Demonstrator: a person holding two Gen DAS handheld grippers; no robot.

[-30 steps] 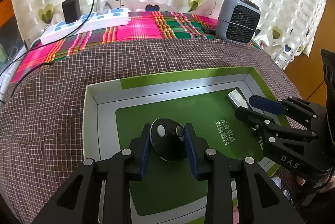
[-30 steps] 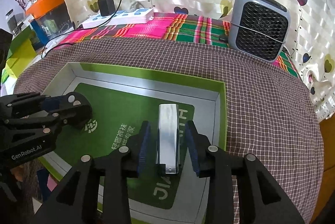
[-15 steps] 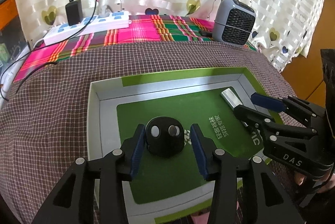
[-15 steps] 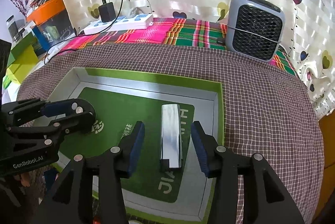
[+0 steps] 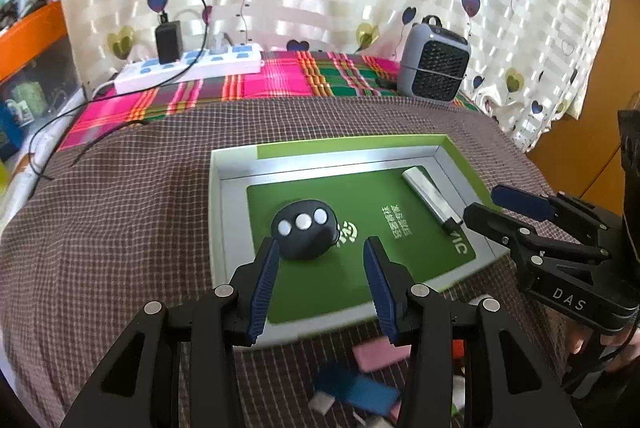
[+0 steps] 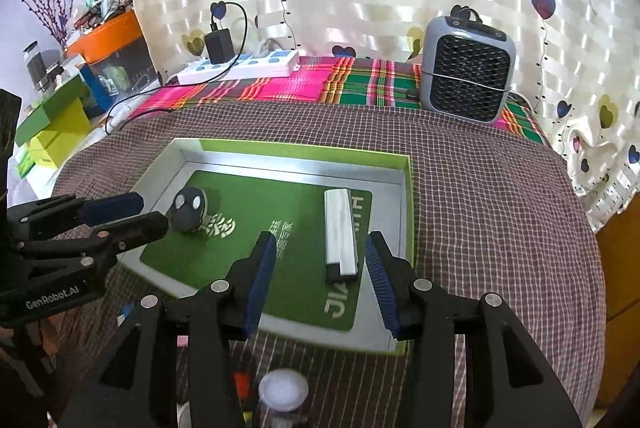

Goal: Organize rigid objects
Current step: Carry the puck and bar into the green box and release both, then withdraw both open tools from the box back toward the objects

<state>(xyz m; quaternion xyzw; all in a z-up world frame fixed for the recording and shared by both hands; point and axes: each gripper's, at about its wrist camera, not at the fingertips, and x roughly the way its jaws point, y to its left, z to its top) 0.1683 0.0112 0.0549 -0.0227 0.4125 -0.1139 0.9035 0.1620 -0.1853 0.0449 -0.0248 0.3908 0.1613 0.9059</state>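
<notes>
A shallow green-and-grey tray (image 5: pixel 232 179) lies on the checked cloth. On its green floor rests a black rounded remote (image 5: pixel 306 234) with white buttons, just beyond my left gripper (image 5: pixel 320 248), which is open and clear of it. A silver bar (image 6: pixel 340 232) with a black end lies at the tray's right side. My right gripper (image 6: pixel 320 242) hangs open just short of the bar, not touching it. The left wrist view shows the bar (image 5: pixel 430 197) and the right gripper (image 5: pixel 486 203). The right wrist view shows the remote (image 6: pixel 188 207) and the left gripper (image 6: pixel 150 211).
A white power strip (image 5: pixel 192 67) with a black charger and a grey fan heater (image 5: pixel 434 65) stand at the back by the curtain. Small pink (image 5: pixel 380 354) and blue (image 5: pixel 356 388) pieces and a white-capped jar (image 6: pixel 282 390) lie below the grippers. Green boxes (image 6: pixel 56 123) stand far left.
Both grippers opened, letting go of the remote and the silver bar, then drew back and up. Both objects stay lying in the tray.
</notes>
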